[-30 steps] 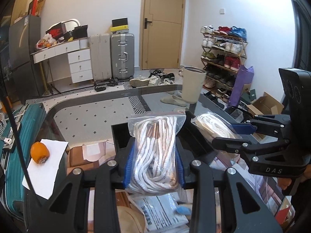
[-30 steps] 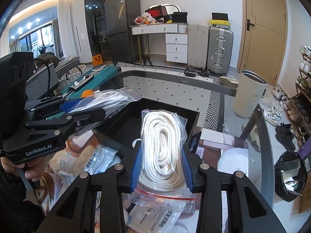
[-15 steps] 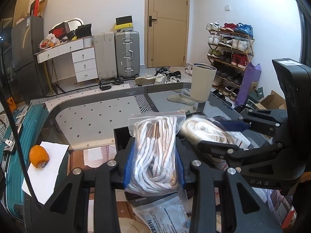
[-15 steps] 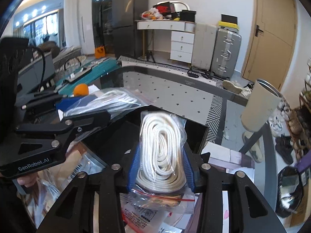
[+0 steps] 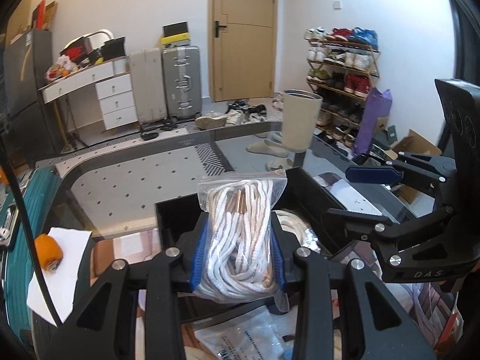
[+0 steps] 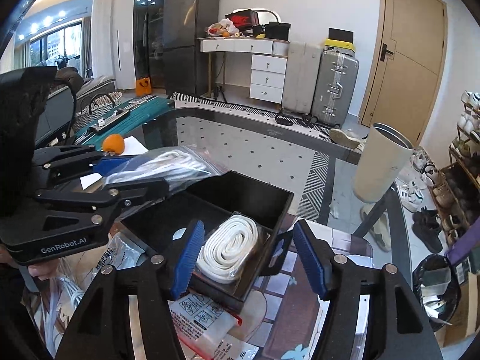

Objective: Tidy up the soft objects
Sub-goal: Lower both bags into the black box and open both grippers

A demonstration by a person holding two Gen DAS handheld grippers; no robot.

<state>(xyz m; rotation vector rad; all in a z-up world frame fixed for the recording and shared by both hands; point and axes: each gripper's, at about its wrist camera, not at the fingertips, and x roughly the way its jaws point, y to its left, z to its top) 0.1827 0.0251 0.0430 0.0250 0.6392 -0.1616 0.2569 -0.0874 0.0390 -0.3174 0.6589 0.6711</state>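
My left gripper (image 5: 238, 255) is shut on a clear bag of white and copper laces (image 5: 240, 240) and holds it above the black tray (image 5: 312, 192). It also shows in the right wrist view (image 6: 135, 177), over the tray's left side. My right gripper (image 6: 250, 255) is open and empty above the tray's near right corner. It also shows in the left wrist view (image 5: 360, 192). A bagged coil of white rope (image 6: 229, 249) lies in the black tray (image 6: 270, 198) between the open fingers.
Flat plastic packets (image 6: 204, 318) lie on the glass table in front of the tray. An orange (image 6: 113, 144) sits on white paper at the left. A beige bin (image 6: 381, 165) stands beyond the table's right edge. A teal suitcase (image 5: 12, 240) lies at the left.
My right gripper opened and let go of the bagged white rope, which now lies in the black tray. My left gripper still holds its lace bag, now over the tray.
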